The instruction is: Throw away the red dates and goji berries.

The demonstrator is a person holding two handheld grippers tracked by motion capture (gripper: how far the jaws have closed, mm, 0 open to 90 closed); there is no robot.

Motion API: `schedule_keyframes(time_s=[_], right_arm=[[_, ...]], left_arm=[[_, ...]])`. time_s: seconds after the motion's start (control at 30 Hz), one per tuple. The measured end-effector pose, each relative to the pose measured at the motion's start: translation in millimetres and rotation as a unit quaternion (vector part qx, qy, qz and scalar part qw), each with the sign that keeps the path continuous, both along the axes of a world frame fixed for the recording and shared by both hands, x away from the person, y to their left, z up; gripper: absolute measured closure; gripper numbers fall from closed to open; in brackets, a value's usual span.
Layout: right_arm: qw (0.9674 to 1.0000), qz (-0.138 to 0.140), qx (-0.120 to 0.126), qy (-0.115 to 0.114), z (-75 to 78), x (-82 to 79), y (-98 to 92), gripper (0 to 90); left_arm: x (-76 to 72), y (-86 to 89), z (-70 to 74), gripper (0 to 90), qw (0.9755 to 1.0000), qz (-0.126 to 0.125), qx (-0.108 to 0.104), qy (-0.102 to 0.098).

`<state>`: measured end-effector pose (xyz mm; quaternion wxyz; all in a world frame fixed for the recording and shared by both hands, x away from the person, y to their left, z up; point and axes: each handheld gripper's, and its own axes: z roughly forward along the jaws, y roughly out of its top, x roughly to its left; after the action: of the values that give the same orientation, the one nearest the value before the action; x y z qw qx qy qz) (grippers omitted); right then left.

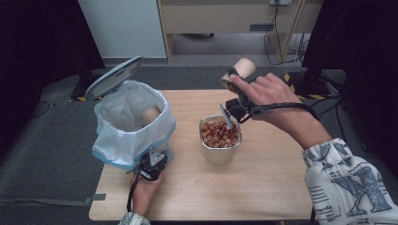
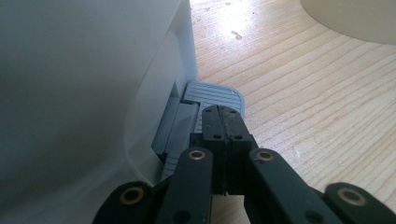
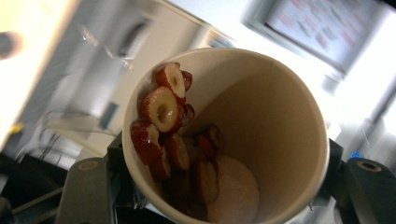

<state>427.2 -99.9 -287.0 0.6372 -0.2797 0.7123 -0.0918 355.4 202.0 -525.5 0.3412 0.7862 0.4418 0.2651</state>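
Your right gripper (image 1: 234, 77) clamps the paper cup (image 3: 224, 135) of fruit slices (image 3: 161, 109), while your left gripper (image 2: 223, 122), jaws closed, presses the bin pedal (image 2: 212, 93).

A light wooden table (image 1: 263, 187) is seen on grey carpet. A white pedal bin (image 1: 129, 124), lined with a pale bag and with its lid raised, is set on the left part; a square metal container (image 1: 219, 152) of red fruit slices is placed near the middle.
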Motion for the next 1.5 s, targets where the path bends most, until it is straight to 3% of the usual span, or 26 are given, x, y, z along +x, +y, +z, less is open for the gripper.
schedule_keyframes(time_s=[0.07,0.13,0.23,0.47,0.6,0.63,0.67,0.7,0.73,0.77,0.83,0.93,1.0,1.2,1.43,1.47,1.5], right_arm=[[0.9992,0.001,-0.038,0.007,-12.6,1.1,1.1,32.9],[0.9998,-0.002,-0.015,0.015,-14.2,1.9,1.7,32.9],[0.9999,-0.005,0.01,0.008,-8.4,3.4,1.0,32.9],[1.0,-0.003,0.001,0.004,-3.6,2.6,1.5,33.0],[0.9996,-0.008,0.027,-0.008,4.3,3.0,0.3,33.1],[0.9995,-0.009,0.028,-0.012,-1.3,4.0,3.3,33.5],[0.9996,-0.004,0.027,0.008,-9.1,4.4,6.3,33.6],[0.9997,-0.001,-0.01,0.022,-25.4,4.5,10.5,33.6],[0.9972,0.007,-0.071,0.022,-42.5,3.9,13.1,33.6],[0.9969,0.0,-0.071,0.034,-50.4,3.4,13.2,33.6],[0.9992,-0.007,-0.031,0.025,-40.3,10.2,11.3,33.5],[0.9987,-0.01,-0.045,0.022,-36.8,11.4,5.5,33.4],[0.999,-0.013,-0.031,0.029,-38.0,9.4,3.2,33.3],[0.9993,-0.013,-0.021,0.028,-36.4,9.5,0.2,33.0],[0.9997,-0.015,0.0,0.017,-23.1,8.3,-0.1,33.0],[0.9999,-0.014,-0.002,0.006,-28.9,9.0,3.9,33.1],[0.9956,-0.01,-0.087,0.034,-56.6,7.0,11.6,33.4]], left_arm=[[0.0,0.1,0.0,89.0,1.0,0.0,-0.001,0.001],[-0.1,-0.1,0.0,89.0,1.0,0.0,0.0,0.0],[0.0,0.3,0.0,89.0,1.0,0.0,-0.001,0.001],[-0.1,-0.1,0.0,89.0,1.0,0.0,0.0,0.0],[0.0,-0.1,0.0,89.0,1.0,0.0,0.0,0.0],[0.0,0.0,0.0,89.0,1.0,0.0,-0.001,0.001],[0.0,0.2,0.0,89.0,1.0,0.0,-0.001,0.0],[0.0,0.2,0.1,89.0,1.0,0.0,-0.001,0.001],[-0.1,0.1,0.1,89.0,1.0,0.0,-0.001,0.001],[0.0,0.3,0.1,89.0,1.0,0.0,-0.001,0.001],[0.0,0.4,0.1,89.0,1.0,0.0,-0.001,0.001],[0.2,0.8,0.0,89.0,1.0,-0.001,-0.002,0.001],[0.1,0.4,0.1,89.0,1.0,-0.001,-0.001,0.001],[0.0,0.3,0.1,89.0,1.0,0.0,-0.001,0.001],[0.1,0.1,0.1,89.0,1.0,0.0,-0.001,0.001],[0.1,0.3,0.2,89.0,1.0,0.0,-0.001,0.002],[0.1,0.4,0.1,89.0,1.0,0.0,-0.002,0.001]])
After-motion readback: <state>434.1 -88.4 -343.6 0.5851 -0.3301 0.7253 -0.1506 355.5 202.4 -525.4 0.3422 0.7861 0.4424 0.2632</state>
